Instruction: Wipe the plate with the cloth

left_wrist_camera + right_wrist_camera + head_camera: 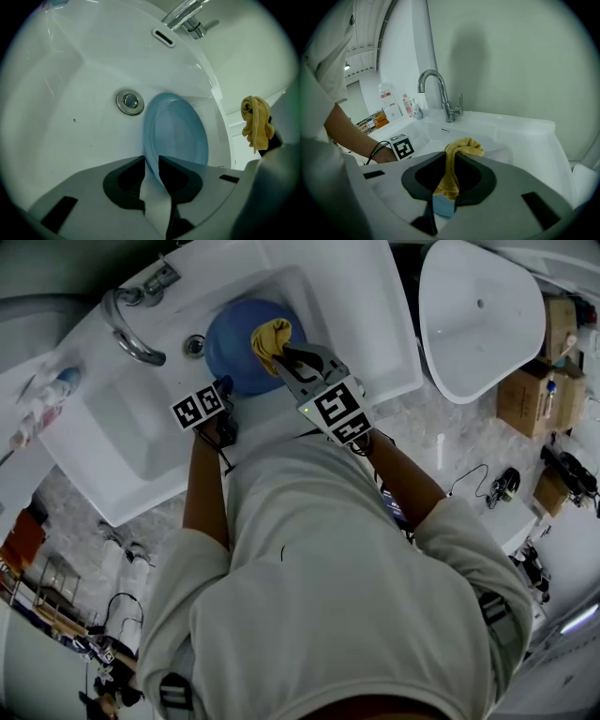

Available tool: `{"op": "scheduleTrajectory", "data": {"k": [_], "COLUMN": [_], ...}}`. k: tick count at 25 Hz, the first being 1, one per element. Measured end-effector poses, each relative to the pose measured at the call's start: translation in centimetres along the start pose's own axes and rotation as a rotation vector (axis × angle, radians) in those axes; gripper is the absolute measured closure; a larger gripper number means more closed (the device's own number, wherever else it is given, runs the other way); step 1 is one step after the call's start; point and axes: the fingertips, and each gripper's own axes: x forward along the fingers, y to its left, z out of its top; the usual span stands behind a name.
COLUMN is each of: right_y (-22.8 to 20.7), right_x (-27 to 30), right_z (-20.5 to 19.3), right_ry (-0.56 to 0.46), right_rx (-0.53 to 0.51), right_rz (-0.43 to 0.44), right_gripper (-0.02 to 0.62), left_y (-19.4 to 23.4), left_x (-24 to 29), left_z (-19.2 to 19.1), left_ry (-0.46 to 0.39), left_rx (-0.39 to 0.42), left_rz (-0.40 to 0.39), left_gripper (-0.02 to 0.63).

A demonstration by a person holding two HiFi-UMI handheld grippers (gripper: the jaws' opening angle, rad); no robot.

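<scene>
A blue plate (pixel 234 343) stands tilted on edge in the white sink (pixel 356 306). My left gripper (pixel 225 383) is shut on its near rim; in the left gripper view the plate (pixel 176 133) rises from between the jaws of that gripper (pixel 151 161). My right gripper (pixel 284 356) is shut on a yellow cloth (pixel 270 337), holding it over the plate's right side. In the right gripper view the cloth (pixel 464 146) bunches above the gripper (pixel 450 159), and a bit of blue plate (pixel 443 205) shows below. The cloth (pixel 257 123) hangs off to the right in the left gripper view.
A chrome faucet (pixel 127 320) stands at the sink's back, with the drain (pixel 130 101) beside the plate. Bottles (pixel 389 101) line the counter's left. A white bathtub-like basin (pixel 480 315) and cardboard boxes (pixel 534 390) sit to the right.
</scene>
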Motion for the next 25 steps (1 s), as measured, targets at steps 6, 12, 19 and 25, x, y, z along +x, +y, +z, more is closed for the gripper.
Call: {"op": "scheduleTrajectory", "data": {"k": [6, 12, 19, 25], "right_y": [-0.3, -0.6, -0.7, -0.4], "right_x": [-0.4, -0.8, -1.2, -1.6], "right_z": [-0.5, -0.7, -0.8, -0.8], "right_ry": [0.004, 0.001, -0.014, -0.032], "right_rx": [0.012, 0.018, 0.014, 0.004], "right_rz": [-0.007, -0.007, 0.007, 0.033], "right_gripper": [0.537, 0.537, 0.537, 0.537], "left_y": [0.2, 0.1, -0.8, -1.6], "left_x": [0.8, 0.9, -0.7, -2.7], "left_z": [0.1, 0.3, 1.5, 2.2], "left_ry": [0.013, 0.005, -0.084, -0.155], "left_rx": [0.015, 0.006, -0.024, -0.011], "left_rz": [0.015, 0.018, -0.025, 0.000], "left_gripper": [0.506, 0.528, 0.542, 0.551]}}
